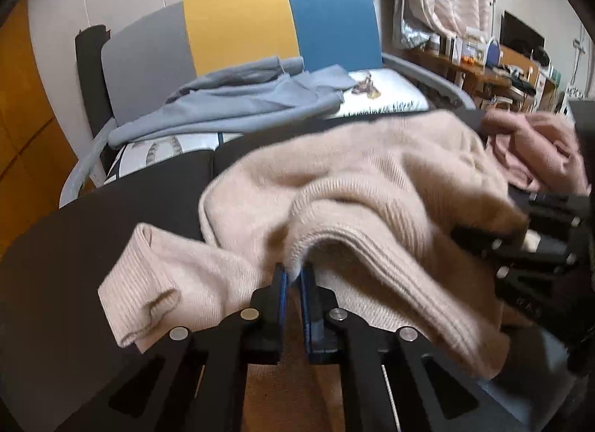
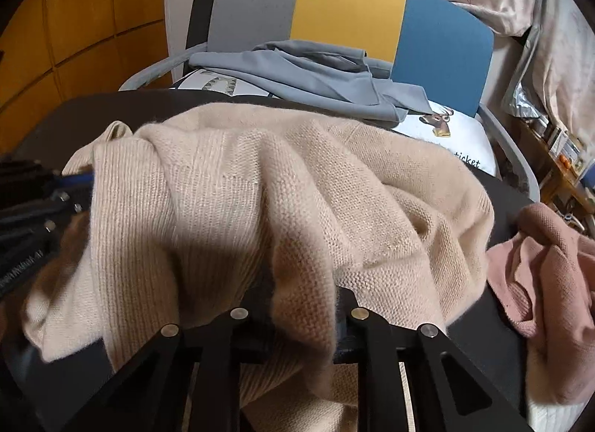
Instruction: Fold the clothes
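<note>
A beige knitted sweater (image 1: 372,186) lies bunched on a black table (image 1: 67,246). In the left wrist view my left gripper (image 1: 293,275) is shut on a ribbed edge of the sweater, with the knit pinched between its blue pads (image 1: 282,290). One ribbed cuff (image 1: 148,283) lies flat to its left. In the right wrist view my right gripper (image 2: 303,298) is shut on a thick fold of the same sweater (image 2: 260,179). The knit drapes over its fingertips and hides them. The left gripper (image 2: 33,208) shows at that view's left edge.
A pink garment (image 2: 546,268) lies crumpled on the table to the right of the sweater. Behind the table stands a chair (image 1: 241,22) with a grey, yellow and blue back. It holds a grey-blue garment (image 1: 238,101) and a white printed cushion (image 2: 446,134). Cluttered shelves (image 1: 502,60) stand far right.
</note>
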`<state>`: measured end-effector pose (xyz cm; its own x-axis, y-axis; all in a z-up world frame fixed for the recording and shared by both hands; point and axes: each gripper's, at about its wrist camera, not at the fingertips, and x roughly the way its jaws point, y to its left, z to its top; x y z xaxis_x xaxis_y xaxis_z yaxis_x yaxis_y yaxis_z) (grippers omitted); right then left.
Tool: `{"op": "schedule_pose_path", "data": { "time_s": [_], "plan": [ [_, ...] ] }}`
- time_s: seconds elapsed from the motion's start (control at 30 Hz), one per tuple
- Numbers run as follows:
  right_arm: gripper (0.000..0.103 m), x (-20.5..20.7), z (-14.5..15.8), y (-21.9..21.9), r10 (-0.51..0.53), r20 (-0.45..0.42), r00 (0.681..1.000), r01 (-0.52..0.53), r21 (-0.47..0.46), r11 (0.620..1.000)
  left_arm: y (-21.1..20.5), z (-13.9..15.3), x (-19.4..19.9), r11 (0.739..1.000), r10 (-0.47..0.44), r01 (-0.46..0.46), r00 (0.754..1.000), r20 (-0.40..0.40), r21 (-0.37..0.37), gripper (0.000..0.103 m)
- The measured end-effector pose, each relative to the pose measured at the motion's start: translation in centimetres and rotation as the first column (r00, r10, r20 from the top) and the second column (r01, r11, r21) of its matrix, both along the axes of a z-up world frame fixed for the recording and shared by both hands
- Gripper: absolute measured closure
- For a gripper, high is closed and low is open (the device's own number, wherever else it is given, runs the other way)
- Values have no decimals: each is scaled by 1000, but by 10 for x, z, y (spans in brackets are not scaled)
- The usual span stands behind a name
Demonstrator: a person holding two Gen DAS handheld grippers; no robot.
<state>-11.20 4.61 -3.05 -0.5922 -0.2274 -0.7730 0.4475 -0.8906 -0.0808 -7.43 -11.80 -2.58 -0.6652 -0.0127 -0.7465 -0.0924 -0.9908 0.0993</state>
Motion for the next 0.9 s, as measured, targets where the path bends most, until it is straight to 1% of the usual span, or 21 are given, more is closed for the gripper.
{"op": "schedule_pose_path", "data": {
  "time_s": [0.03, 0.1, 0.23, 0.3, 0.37, 0.4, 0.43, 0.47, 0.5, 0.6, 0.67, 0.7, 0.77, 0.83, 0.9],
  "plan": [
    [83, -1, 0, 0, -2, 2, 1000, 2, -3, 1000, 1, 1, -2, 1000, 4, -4, 1000, -1, -20, 82],
    [83, 1, -1, 0, -5, 7, 1000, 5, -8, 1000, 6, -1, -7, 998, 5, -4, 1000, 17, -67, 81],
    [82, 9, -5, -3, 1, 10, 1000, -1, -7, 1000, 18, -12, -12, 988, -23, 28, 999, 33, -151, 81],
    [83, 9, -6, -3, 4, 7, 1000, -4, -11, 1000, 23, -20, -14, 979, -35, 38, 999, 21, -201, 81],
    [82, 8, -6, -2, 4, 4, 1000, -4, -18, 1000, 28, -27, -12, 969, -50, 44, 999, -21, -245, 81],
    [82, 7, -6, 0, 1, 7, 1000, -1, -29, 1000, 30, -30, -10, 965, -47, 37, 998, -32, -259, 83],
    [82, 7, -6, 2, -4, 11, 1000, 5, -44, 999, 31, -31, -8, 967, -42, 34, 999, -28, -253, 91],
    [82, 6, -6, 4, -8, 16, 1000, 9, -58, 998, 30, -30, -8, 973, -41, 35, 999, -21, -227, 98],
    [83, 5, -6, 5, -11, 21, 1000, 13, -71, 997, 29, -29, -7, 980, -36, 32, 999, -17, -194, 101],
    [83, 3, -6, 10, -23, 36, 999, 26, -108, 994, 19, -24, -8, 997, -12, 11, 1000, -10, -81, 101],
    [83, 3, -6, 13, -35, 47, 998, 41, -133, 990, 14, -20, -7, 999, -14, 14, 1000, -15, -39, 101],
    [84, 2, -6, 14, -42, 50, 998, 49, -144, 988, 12, -18, -5, 1000, -14, 14, 1000, -24, -24, 101],
    [90, 2, -5, 17, -61, 50, 997, 68, -162, 984, 6, -7, 1, 1000, 0, 1, 997, -71, 19, 101],
    [91, 3, -2, 22, -86, 56, 995, 95, -210, 973, 2, 4, 6, 998, 15, -9, 994, -107, 59, 101],
    [92, 3, 2, 28, -108, 66, 992, 122, -264, 957, -1, 12, 9, 997, 16, -5, 992, -125, 82, 101]
  ]
}}
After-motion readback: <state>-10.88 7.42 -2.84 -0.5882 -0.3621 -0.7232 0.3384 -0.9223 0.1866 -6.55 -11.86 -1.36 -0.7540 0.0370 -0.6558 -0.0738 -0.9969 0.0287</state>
